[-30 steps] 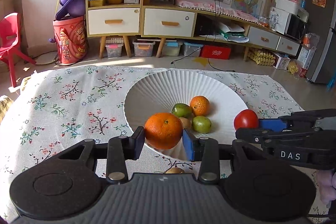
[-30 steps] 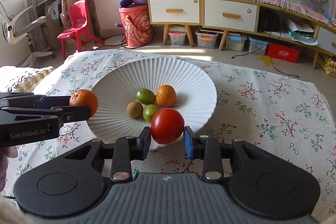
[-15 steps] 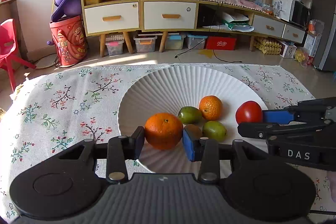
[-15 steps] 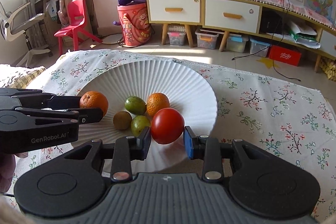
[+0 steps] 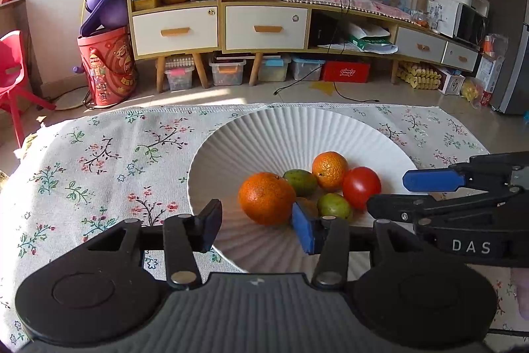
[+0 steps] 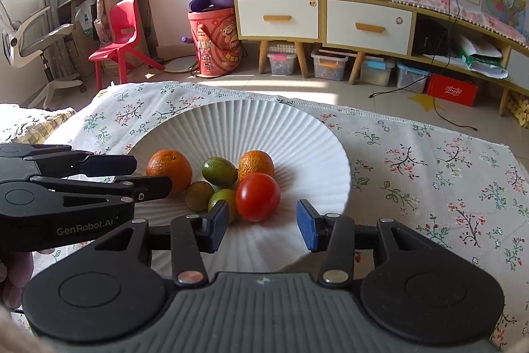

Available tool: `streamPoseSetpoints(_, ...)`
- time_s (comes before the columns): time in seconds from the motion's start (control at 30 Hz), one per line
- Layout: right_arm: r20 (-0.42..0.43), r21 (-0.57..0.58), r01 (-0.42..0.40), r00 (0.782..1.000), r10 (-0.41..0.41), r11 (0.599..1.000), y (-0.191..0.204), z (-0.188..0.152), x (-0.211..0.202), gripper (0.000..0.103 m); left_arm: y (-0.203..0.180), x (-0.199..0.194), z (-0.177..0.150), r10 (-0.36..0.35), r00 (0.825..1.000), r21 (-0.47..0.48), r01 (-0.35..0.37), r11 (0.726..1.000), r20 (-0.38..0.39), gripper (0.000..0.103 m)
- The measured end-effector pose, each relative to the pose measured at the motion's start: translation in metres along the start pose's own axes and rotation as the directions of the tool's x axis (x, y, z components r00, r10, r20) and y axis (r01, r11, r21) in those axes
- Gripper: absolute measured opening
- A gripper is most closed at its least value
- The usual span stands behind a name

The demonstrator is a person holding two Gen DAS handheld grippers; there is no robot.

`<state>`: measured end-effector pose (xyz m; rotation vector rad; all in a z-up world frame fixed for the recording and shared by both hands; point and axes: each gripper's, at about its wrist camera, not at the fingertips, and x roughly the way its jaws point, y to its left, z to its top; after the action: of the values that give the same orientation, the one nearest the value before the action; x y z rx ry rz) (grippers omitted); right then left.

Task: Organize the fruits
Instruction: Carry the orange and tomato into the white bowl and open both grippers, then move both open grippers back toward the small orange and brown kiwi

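Both tongs are hanging wide open and gripping nothing, so the person is judged to be at the release step and is best drawing the left gripper [image 5: 254, 222] and right gripper [image 6: 263, 225] straight back, without nudging the pile. Just beyond the left jaws, the large orange [image 5: 266, 198] is resting in the white plate [image 5: 297, 128]; just beyond the right jaws, the tomato [image 6: 258, 197] is sitting against the other fruit near the plate's middle.
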<state>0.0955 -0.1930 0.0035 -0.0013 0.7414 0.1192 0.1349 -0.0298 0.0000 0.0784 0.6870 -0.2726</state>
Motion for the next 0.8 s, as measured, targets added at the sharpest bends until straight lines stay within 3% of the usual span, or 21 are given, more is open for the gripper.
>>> streamPoseSetpoints(0.37,0.029,0.043,-0.008,1.000,0.007,0.999,0.003,0.000,-0.018,0.063,0.006,-0.027,-0.005,-0.008,1.000,-0.028,0.008,1.000,-0.003,0.057)
streamPoseSetpoints(0.57,0.029,0.067,0.001,1.000,-0.003,0.998,-0.001,-0.005,-0.028,0.066,0.009,-0.043,-0.010,-0.012,1.000,-0.034,0.012,0.999,-0.002,0.067)
streamPoseSetpoints(0.8,0.021,0.072,0.023,0.999,-0.025,0.997,-0.001,-0.013,-0.036,0.073,0.012,-0.056,-0.021,-0.014,1.000,-0.033,0.013,0.999,-0.016,0.072)
